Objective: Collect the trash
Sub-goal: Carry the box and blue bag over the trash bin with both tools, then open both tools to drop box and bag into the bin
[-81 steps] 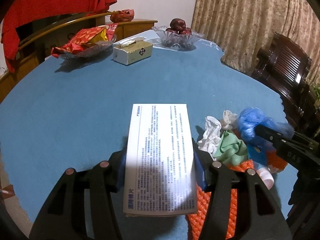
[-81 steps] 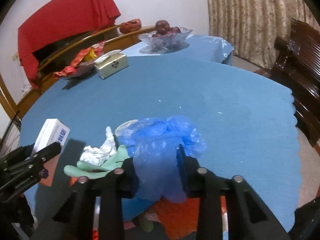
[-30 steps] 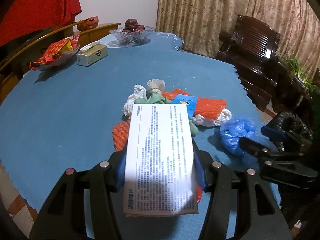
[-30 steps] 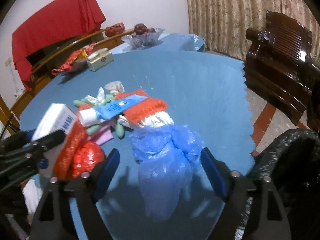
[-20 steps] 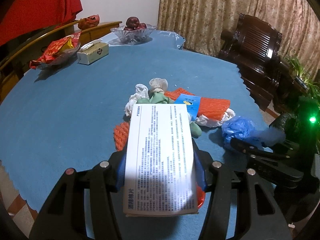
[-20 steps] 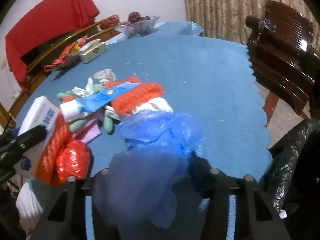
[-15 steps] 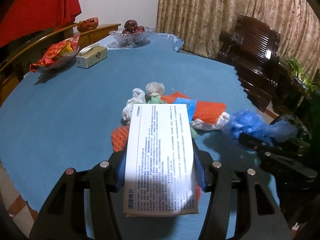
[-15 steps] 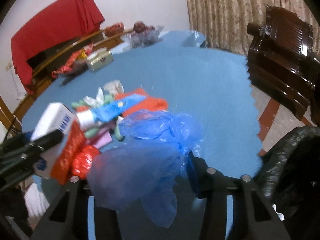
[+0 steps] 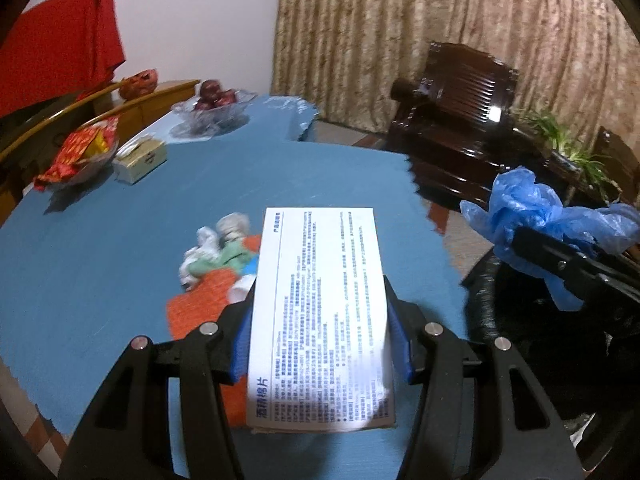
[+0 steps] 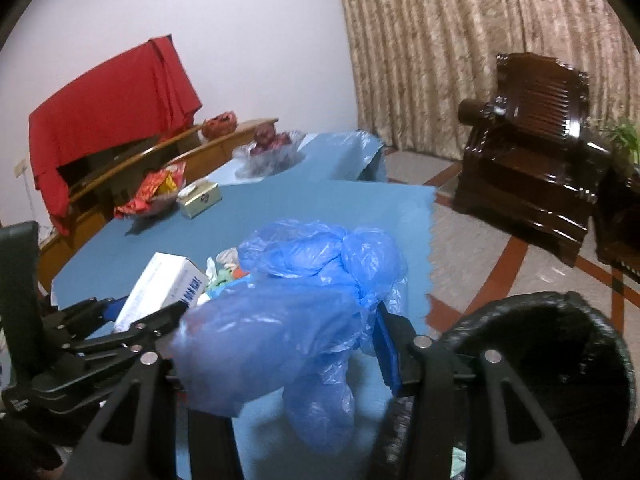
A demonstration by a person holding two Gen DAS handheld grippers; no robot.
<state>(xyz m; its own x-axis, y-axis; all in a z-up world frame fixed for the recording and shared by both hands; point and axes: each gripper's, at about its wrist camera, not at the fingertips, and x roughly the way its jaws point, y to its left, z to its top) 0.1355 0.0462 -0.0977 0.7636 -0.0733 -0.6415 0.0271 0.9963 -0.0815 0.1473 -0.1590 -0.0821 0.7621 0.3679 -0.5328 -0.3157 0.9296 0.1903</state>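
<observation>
the left tool point(image 9: 320, 344) was clamped on a white printed box point(image 9: 320, 312), its blue pads pressed against the box's two long sides, the box held above the blue worktop point(image 9: 120, 216). the right tool point(image 10: 280, 344) was clamped on a crumpled blue plastic bag point(image 10: 316, 292), which bulged over and hung below its fingers; in the left view the same bag point(image 9: 536, 208) sat bunched at that tool's tip off the worktop's right edge.

below and right of the right tool stood a bin lined with a black trash bag point(image 10: 560, 352), its mouth open; what lay inside was too dark to tell. farther back on the worktop a glass bowl of red fruit point(image 9: 212, 108) stood near the far edge, a glass dish of red snack packets point(image 9: 76, 152) at the left, and a tissue box point(image 9: 140, 160) just beside that dish.

a second earlier the right tool's fingers stood wide around the blue bag as it lay on the worktop; now they gripped it and it was up off the cloth, beside the bin. the white box remained in the left tool's grip throughout.

the rest of the trash lay in a pile on the worktop past the white box: an orange foam net point(image 9: 200, 308), white crumpled tissue point(image 9: 200, 248) and a pale green glove point(image 9: 224, 258), all touching. a dark wooden armchair point(image 10: 532, 152) stood before the patterned curtain point(image 10: 460, 40), and a red cloth point(image 10: 108, 108) draped the furniture at the back left.
</observation>
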